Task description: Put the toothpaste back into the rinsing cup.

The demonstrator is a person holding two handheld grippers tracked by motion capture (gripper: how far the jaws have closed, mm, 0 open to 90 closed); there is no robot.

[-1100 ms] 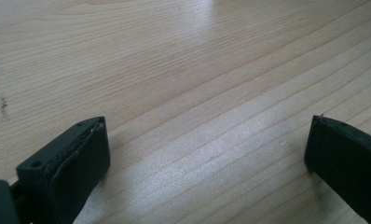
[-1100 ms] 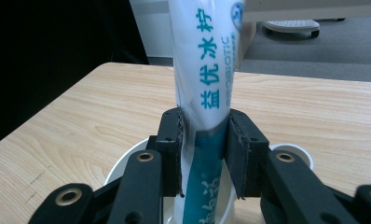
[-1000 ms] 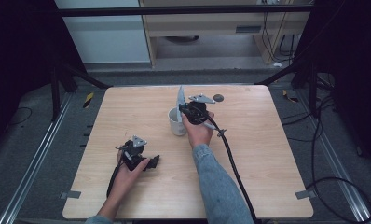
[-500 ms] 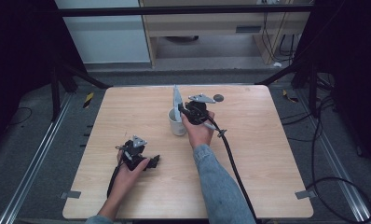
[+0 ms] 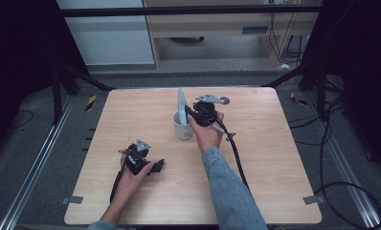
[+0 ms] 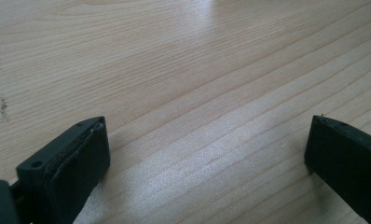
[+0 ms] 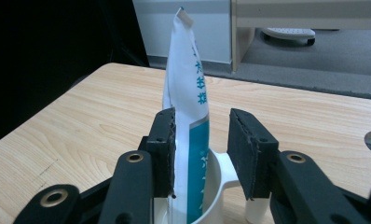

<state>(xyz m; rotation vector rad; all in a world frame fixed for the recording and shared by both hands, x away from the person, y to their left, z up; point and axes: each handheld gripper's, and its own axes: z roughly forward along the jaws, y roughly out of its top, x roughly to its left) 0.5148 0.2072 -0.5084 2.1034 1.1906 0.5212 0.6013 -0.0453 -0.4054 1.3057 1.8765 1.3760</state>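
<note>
left gripper: we rest it on the table, jaws wide, empty | mug: we see the tube standing inside, light, soft, slippery; grip mid-body | right gripper: jaws just opening, tube between, right pad clear.

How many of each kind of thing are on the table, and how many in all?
White cup: 1
Toothpaste tube standing in the cup: 1
Round dark thing near the far edge, too small to name: 1
Handheld grippers, left gripper and right gripper: 2
Total: 5
</note>
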